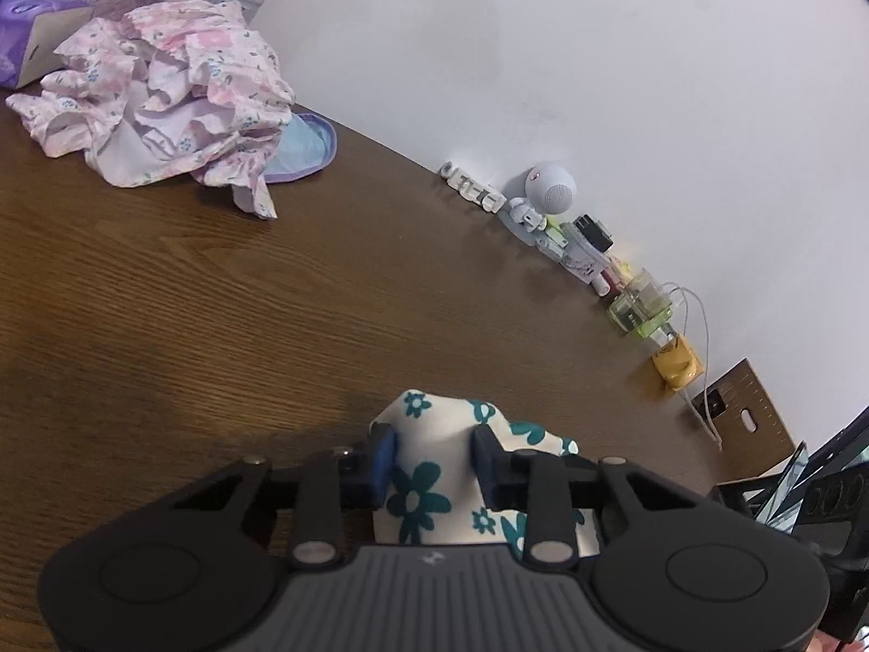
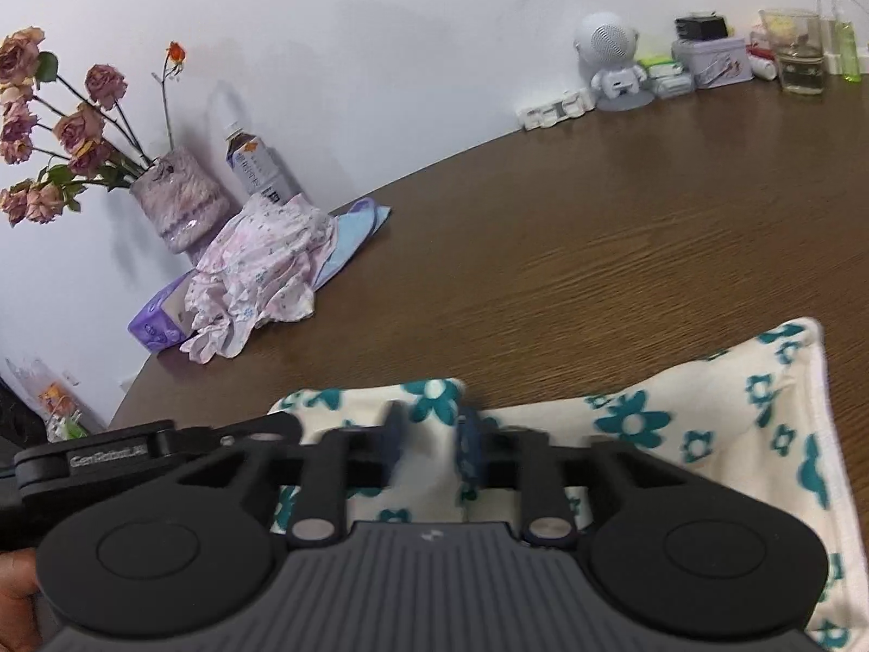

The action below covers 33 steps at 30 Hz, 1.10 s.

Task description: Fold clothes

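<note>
The left gripper (image 1: 434, 459) pinches a raised fold of soft cream cloth (image 1: 429, 467) printed with teal flowers; its blue pads press into the fabric. The right gripper (image 2: 432, 448) pinches another bunched ridge of the same cloth, which spreads flat to the right over the wood-grain table (image 2: 597, 250). Its lower part is hidden under the gripper bodies. A crumpled pink floral garment (image 1: 163, 92) lies well apart.

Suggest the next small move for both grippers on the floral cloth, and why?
Probably carry both pinched corners forward together to lay the fold. The left gripper and right gripper each pinch the white teal-flowered cloth, which lies partly flat on the brown table with bare table ahead.
</note>
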Each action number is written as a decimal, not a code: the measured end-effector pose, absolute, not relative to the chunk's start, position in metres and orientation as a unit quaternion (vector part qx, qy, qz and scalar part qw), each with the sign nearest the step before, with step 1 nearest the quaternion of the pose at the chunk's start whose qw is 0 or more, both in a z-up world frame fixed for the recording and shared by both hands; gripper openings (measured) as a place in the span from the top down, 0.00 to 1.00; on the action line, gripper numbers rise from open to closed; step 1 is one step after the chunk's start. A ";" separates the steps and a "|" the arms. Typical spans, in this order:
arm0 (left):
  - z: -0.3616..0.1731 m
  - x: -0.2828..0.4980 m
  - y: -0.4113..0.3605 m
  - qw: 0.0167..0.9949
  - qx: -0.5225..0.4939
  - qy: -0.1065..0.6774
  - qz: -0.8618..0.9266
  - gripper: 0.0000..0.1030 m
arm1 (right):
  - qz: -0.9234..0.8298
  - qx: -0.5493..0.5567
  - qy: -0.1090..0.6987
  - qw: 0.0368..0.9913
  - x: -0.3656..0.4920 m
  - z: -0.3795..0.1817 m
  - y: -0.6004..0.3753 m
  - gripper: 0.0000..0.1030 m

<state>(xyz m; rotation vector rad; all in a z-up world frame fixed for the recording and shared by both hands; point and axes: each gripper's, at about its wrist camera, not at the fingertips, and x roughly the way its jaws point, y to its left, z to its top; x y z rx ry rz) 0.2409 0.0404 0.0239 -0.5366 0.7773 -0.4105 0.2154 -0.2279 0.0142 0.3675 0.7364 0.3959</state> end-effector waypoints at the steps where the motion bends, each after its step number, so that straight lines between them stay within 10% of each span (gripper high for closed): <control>1: 0.025 0.242 0.042 0.871 -0.260 0.369 -0.194 0.66 | 0.190 0.176 0.354 0.899 0.215 0.015 -0.228 0.87; 4: 0.030 0.247 0.043 0.877 -0.259 0.361 -0.182 0.46 | 0.185 0.180 0.346 0.902 0.215 0.017 -0.231 0.83; 6: 0.030 0.252 0.041 0.879 -0.255 0.361 -0.178 0.48 | 0.178 0.190 0.341 0.903 0.219 0.019 -0.235 0.68; 10: 0.023 0.260 0.034 0.876 -0.244 0.368 -0.191 0.80 | 0.187 0.195 0.357 0.894 0.232 0.012 -0.231 0.79; 12: 0.020 0.260 0.033 0.875 -0.247 0.368 -0.194 0.79 | 0.186 0.194 0.359 0.894 0.234 0.010 -0.228 0.89; 16: 0.025 0.246 0.043 0.870 -0.261 0.365 -0.202 0.42 | 0.181 0.205 0.357 0.893 0.231 0.009 -0.232 0.81; 18: 0.028 0.235 0.046 0.869 -0.260 0.362 -0.216 0.42 | 0.181 0.212 0.346 0.896 0.221 0.015 -0.240 0.63; 22: 0.024 0.220 0.042 0.862 -0.252 0.377 -0.227 0.45 | 0.198 0.190 0.341 0.899 0.191 0.022 -0.245 0.63; 25: 0.017 0.218 0.037 0.861 -0.253 0.378 -0.226 0.65 | 0.199 0.193 0.353 0.893 0.182 0.014 -0.244 0.65; 27: 0.013 0.217 0.040 0.858 -0.270 0.379 -0.219 0.65 | 0.204 0.203 0.355 0.889 0.181 0.011 -0.243 0.79; 33: 0.019 0.198 0.048 0.860 -0.277 0.372 -0.214 0.53 | 0.202 0.206 0.347 0.893 0.170 0.014 -0.245 0.73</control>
